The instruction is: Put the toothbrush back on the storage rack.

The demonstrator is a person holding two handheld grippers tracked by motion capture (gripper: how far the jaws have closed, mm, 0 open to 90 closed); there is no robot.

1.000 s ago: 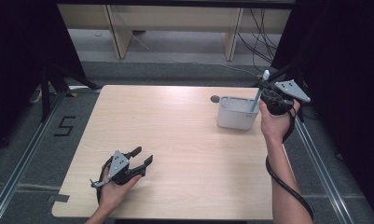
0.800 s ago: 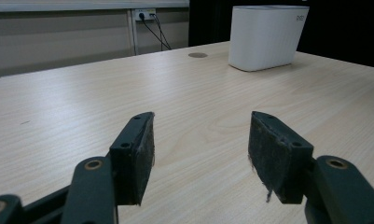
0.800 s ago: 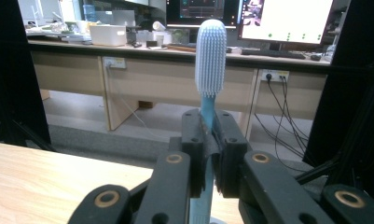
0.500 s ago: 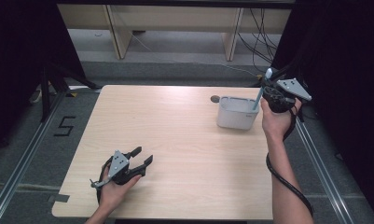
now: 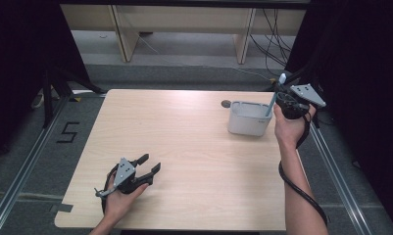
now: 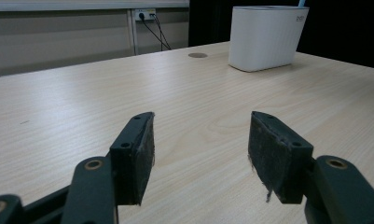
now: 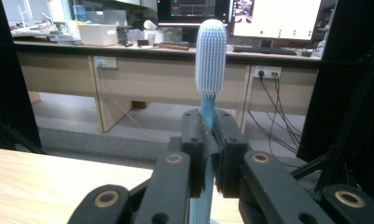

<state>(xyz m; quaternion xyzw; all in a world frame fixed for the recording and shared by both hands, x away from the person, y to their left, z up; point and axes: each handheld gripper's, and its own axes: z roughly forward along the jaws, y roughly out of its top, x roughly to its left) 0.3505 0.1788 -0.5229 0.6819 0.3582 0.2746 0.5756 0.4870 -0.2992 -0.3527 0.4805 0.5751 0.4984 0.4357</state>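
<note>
A blue toothbrush [image 7: 210, 60] with a pale bristle head stands upright between my right gripper's [image 7: 211, 140] pads, which are shut on its handle. In the high view that right gripper [image 5: 282, 100] hovers at the table's far right edge, and the toothbrush [image 5: 276, 95] slants down into a white rectangular holder [image 5: 249, 119]. My left gripper [image 5: 150, 164] rests low on the table near the front left, held by a hand, open with nothing between its pads [image 6: 137, 154]. The white holder [image 6: 265, 37] shows far ahead in the left gripper view.
A small dark round grommet [image 5: 226, 103] sits in the wooden table [image 5: 184, 132] just left of the holder. Beyond the table stand desk legs and cables on the floor. A black cable trails along the right forearm.
The right gripper has shifted slightly with the toothbrush at the holder's right end. The left gripper has stayed put.
</note>
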